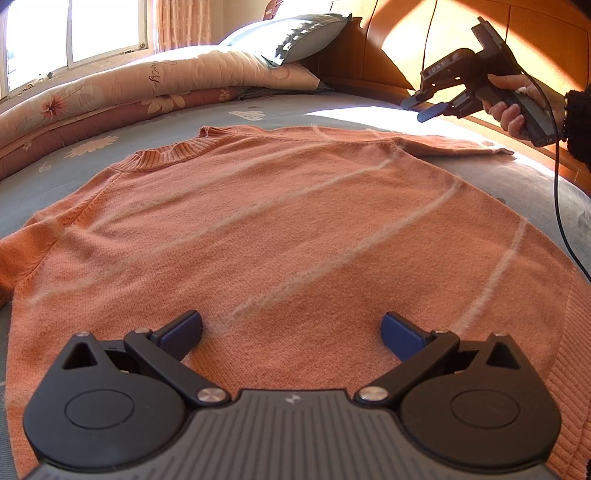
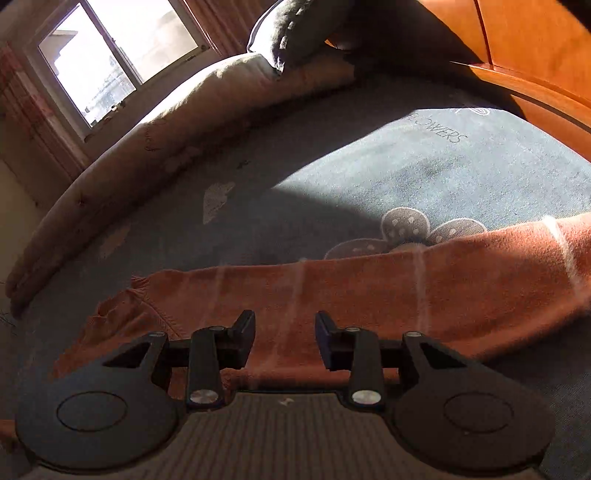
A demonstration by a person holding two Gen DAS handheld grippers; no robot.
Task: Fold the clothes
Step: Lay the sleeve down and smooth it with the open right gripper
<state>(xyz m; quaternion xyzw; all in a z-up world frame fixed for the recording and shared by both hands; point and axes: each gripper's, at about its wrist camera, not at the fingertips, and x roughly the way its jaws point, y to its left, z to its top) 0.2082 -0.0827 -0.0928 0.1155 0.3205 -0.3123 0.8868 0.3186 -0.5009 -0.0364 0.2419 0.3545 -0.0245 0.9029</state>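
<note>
Left wrist: left tongs (image 1: 291,332) wide, right tongs (image 1: 428,107) part-open, empty, above sweater (image 1: 258,221)

Hard sun from the window (image 1: 74,33) blows out the panes and glares on the headboard (image 1: 406,44). Deep shadow crosses the bed (image 2: 295,206). Edges bend; right view slightly soft.

A: What room is this?
B: A bedroom: a bed with a grey-blue flower-printed sheet (image 1: 369,107), a rolled peach floral quilt (image 1: 110,92) and a grey pillow (image 1: 295,37) on top.
A: And behind?
B: An orange wooden headboard (image 1: 461,29), a white-framed window (image 1: 70,33), sunlight streaming in.
</note>
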